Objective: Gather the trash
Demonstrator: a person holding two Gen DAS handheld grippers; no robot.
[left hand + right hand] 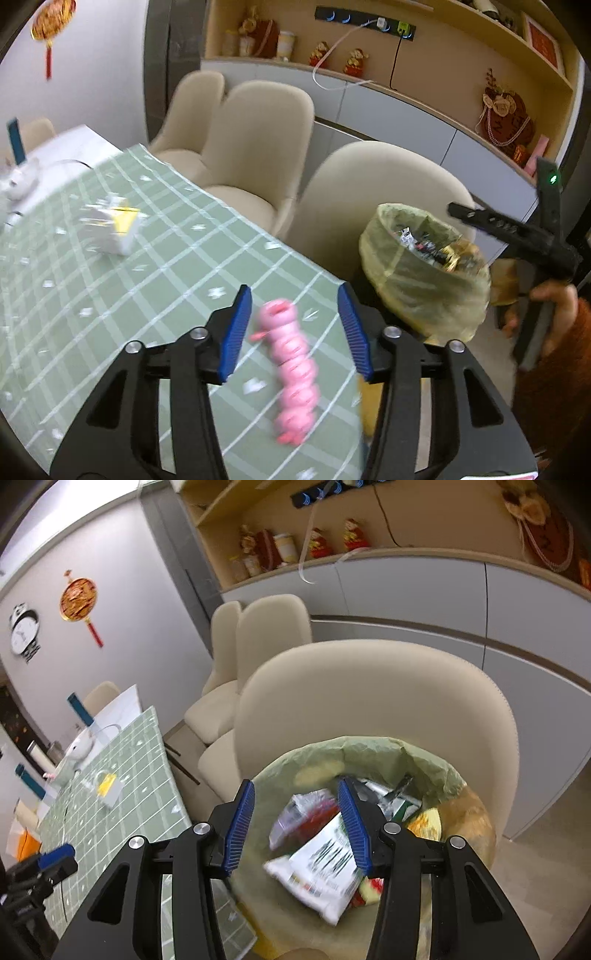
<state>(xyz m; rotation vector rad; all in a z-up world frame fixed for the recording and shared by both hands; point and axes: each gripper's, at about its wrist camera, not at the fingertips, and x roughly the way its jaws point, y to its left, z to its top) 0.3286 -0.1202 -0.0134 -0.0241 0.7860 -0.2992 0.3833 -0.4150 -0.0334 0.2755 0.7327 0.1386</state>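
Note:
My left gripper (295, 325) is open above a pink ridged wrapper (295, 373) that lies on the green checked tablecloth (110, 295) near the table's right edge. A white and yellow carton (114, 229) lies farther left on the cloth; it also shows in the right wrist view (107, 788). My right gripper (295, 823) is open and empty over the trash bin (436, 764) lined with a yellowish bag, above a white wrapper (325, 867) and other packets inside. The bin (424, 273) stands just off the table's right edge.
Beige chairs (369, 701) stand behind the bin and along the table. A white device (18, 181) with a cable and a blue upright object (16, 140) sit at the table's far end. A cabinet and shelf with ornaments (354, 62) line the back wall.

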